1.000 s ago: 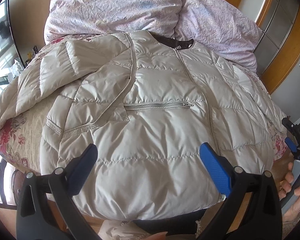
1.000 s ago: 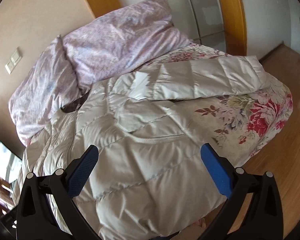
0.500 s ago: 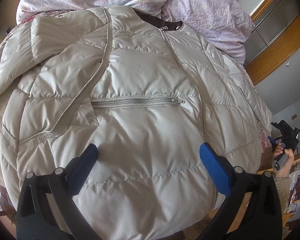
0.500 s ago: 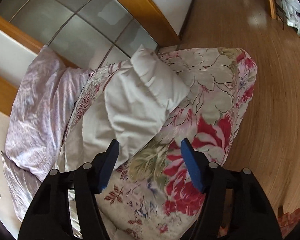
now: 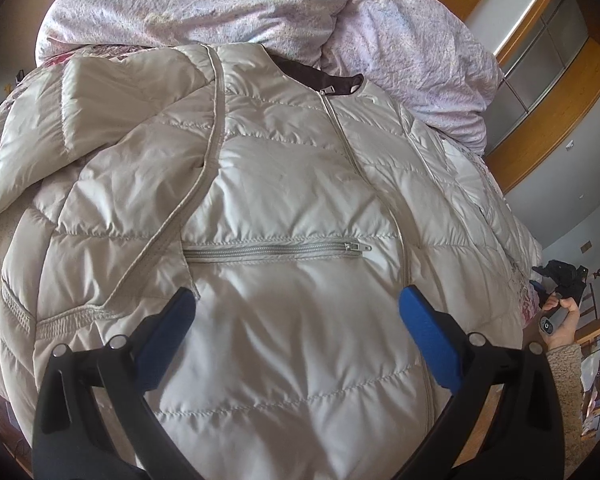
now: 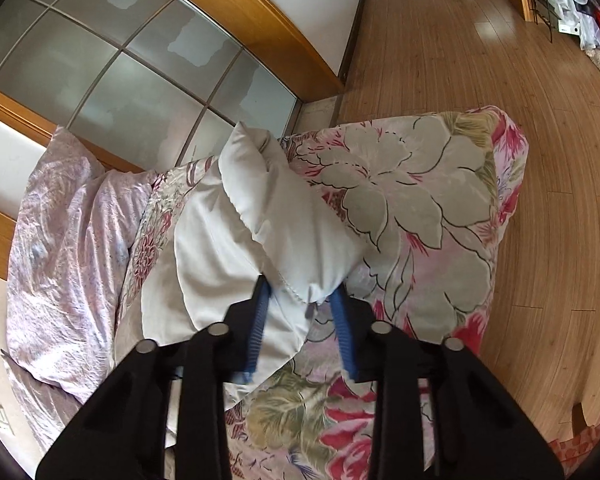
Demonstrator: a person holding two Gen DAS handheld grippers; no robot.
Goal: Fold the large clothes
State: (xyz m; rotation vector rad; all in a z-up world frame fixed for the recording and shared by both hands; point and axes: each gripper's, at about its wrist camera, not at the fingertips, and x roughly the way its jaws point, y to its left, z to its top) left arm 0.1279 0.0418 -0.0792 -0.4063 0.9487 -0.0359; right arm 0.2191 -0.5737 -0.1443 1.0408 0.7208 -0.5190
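On bed point(image 6: 440, 208), one jacket point(image 5: 284, 200), two grippers: left gripper point(image 5: 296, 320), right gripper point(image 6: 300, 304).

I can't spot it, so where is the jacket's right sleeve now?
In the right wrist view, the sleeve lies on the floral bedspread beside the lilac duvet, its cuff end between the right gripper's blue fingers.

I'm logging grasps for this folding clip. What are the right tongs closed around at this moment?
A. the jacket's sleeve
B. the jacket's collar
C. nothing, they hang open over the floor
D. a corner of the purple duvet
A: in the right wrist view the right tongs pinch the puffy pale sleeve of the jacket, which lies on the floral bedspread.
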